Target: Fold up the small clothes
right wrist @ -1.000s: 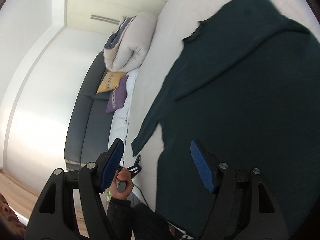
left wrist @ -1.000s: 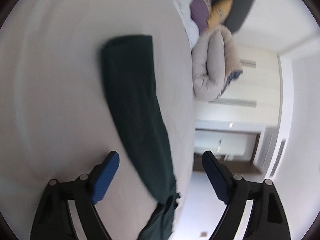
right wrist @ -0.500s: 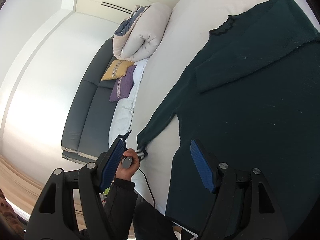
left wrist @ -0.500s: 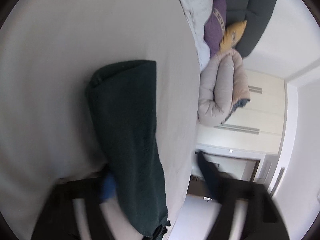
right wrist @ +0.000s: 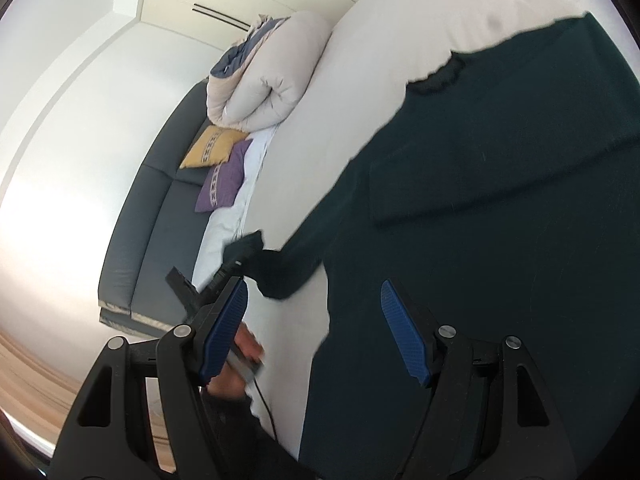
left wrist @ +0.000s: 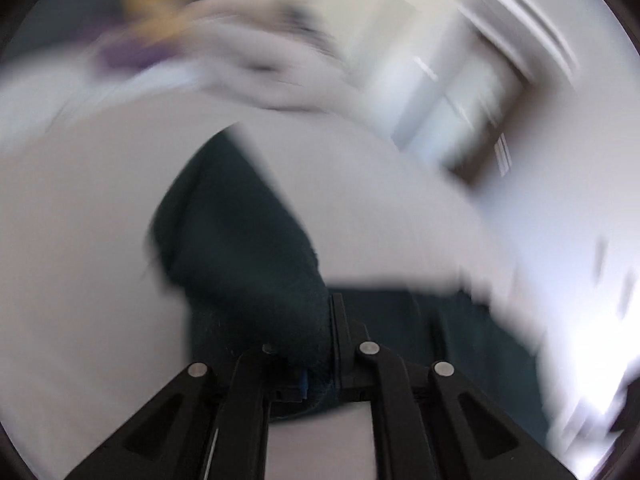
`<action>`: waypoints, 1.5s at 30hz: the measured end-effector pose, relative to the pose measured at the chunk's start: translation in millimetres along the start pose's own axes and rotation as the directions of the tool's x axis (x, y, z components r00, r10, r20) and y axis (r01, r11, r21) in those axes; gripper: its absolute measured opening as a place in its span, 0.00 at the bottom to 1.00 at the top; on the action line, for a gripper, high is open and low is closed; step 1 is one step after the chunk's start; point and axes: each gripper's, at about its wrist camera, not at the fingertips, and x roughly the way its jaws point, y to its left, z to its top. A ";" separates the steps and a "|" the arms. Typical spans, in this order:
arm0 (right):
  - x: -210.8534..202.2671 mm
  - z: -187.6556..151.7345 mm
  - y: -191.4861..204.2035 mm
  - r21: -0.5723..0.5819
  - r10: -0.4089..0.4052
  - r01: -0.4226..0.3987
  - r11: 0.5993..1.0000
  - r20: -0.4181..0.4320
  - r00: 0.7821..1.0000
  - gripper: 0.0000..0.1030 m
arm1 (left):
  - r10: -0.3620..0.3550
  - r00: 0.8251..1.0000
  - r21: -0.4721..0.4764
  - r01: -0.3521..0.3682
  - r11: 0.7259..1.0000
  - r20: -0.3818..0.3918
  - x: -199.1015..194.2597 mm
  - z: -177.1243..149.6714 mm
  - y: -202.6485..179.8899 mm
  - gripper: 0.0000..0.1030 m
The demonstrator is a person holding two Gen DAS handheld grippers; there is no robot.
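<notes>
The left gripper is closed on the cuff end of a sleeve, and the dark green cloth is bunched between its black jaws, with only a small piece of blue pad visible. In the right wrist view the same left gripper appears as a black tool at the edge of the bed, with the sleeve end lifted a little and curled at its tip, and the person's hand holds its handle lower down, partly hidden behind a blue pad. The right gripper stands open, its two blue pads well apart, and nothing is between them; it hangs above the lower part of the garment without touching it. The dark green sweater lies flat on the white bed, neck opening toward the far side. Its other sleeve is already folded across the chest. The left wrist view is strongly blurred, so small details there I cannot tell. At the far end of the bed lies a rolled beige duvet. Beside the bed stands a dark grey sofa with a yellow cushion and a purple cushion on it.
</notes>
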 end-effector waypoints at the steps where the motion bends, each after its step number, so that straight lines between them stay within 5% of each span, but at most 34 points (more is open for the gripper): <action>1: 7.3 9.8 -1.8 0.012 -0.007 0.007 1.000 -0.004 1.000 0.67 | 0.017 1.000 0.096 -0.015 0.995 -0.020 7.8 -9.2 -24.2 0.08; 3: 28.1 27.1 -8.7 0.054 -0.013 0.015 0.998 -0.032 0.999 0.67 | 0.047 0.997 0.285 -0.030 0.958 -0.054 24.9 -36.7 -69.5 0.08; 8: 83.8 56.1 -32.3 0.176 0.014 0.000 0.984 -0.079 0.997 0.67 | 0.084 0.994 0.418 -0.047 0.907 -0.072 38.6 -72.0 -108.7 0.08; 14: 156.7 60.3 -54.1 0.316 0.037 0.029 0.948 -0.199 0.979 0.67 | 0.087 0.994 0.366 -0.055 0.929 -0.070 42.4 -66.1 -97.2 0.08; 20: 212.0 37.8 -71.0 0.454 0.184 -0.054 0.890 -0.247 0.951 0.67 | 0.080 0.996 0.349 -0.059 0.935 -0.048 37.0 -64.0 -95.5 0.08; 22: 223.7 30.1 -74.3 0.470 0.199 -0.066 0.880 -0.239 0.950 0.61 | 0.077 0.996 0.344 -0.056 0.937 -0.049 37.0 -63.8 -94.9 0.08; 24: 232.0 30.2 -73.1 0.450 0.196 -0.071 0.890 -0.237 0.951 0.28 | 0.076 0.996 0.340 -0.055 0.939 -0.049 37.5 -63.5 -94.0 0.08; 27: 232.1 34.1 -61.7 0.361 0.138 -0.048 0.931 -0.228 0.964 0.08 | 0.061 0.997 0.327 -0.039 0.944 -0.055 37.8 -61.3 -92.4 0.09; 32: 200.8 63.4 -26.0 0.126 -0.020 0.042 0.991 -0.174 0.985 0.07 | 0.006 1.000 0.301 0.003 0.954 -0.027 24.2 -55.4 -90.8 0.72; 35: 166.0 86.5 -4.2 -0.050 -0.150 0.145 0.988 -0.120 0.981 0.07 | -0.047 0.998 0.277 0.030 0.960 0.053 2.3 -43.6 -83.5 0.79; 39: 134.9 118.4 -3.0 -0.193 -0.349 0.335 0.922 -0.041 0.936 0.07 | -0.030 0.997 0.190 0.015 0.982 0.072 1.4 -29.1 -57.6 0.65; 41: 120.6 133.3 -12.8 -0.217 -0.432 0.421 0.881 -0.004 0.902 0.07 | -0.061 0.998 0.098 0.060 0.993 0.014 13.2 -21.4 -38.2 0.39; 45: 93.9 156.6 -44.2 -0.206 -0.534 0.532 0.821 0.052 0.844 0.07 | -0.096 0.995 -0.005 0.096 0.995 -0.017 30.1 -14.3 -16.9 0.28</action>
